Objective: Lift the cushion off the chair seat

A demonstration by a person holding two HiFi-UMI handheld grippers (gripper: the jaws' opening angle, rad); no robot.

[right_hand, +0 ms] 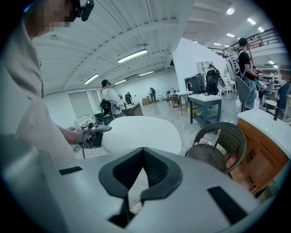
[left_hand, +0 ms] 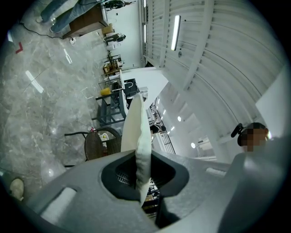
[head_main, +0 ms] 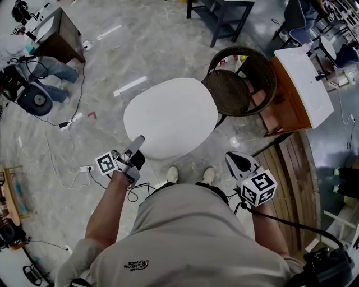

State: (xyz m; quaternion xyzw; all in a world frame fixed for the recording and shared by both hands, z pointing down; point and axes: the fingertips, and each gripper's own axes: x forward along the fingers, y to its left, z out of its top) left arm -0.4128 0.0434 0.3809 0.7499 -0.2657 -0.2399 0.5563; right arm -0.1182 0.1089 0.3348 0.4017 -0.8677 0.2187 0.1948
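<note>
A polished grey marbled floor (head_main: 168, 33) fills the hall, marked with white tape strips (head_main: 130, 85) and crossed by loose cables (head_main: 78, 95) at the left. At the right stands a wooden cabinet (head_main: 280, 109) with a white top. A wicker chair (head_main: 227, 92) is just beside it, and planked boards (head_main: 286, 162) lie nearer. A dark metal table (head_main: 224, 17) sits far off. Strip lights (right_hand: 132, 56) line the white ceiling.

Wooden cabinet (head_main: 289, 109) — white-topped; brown desk (head_main: 66, 38) across grey floor (head_main: 146, 50).
</note>
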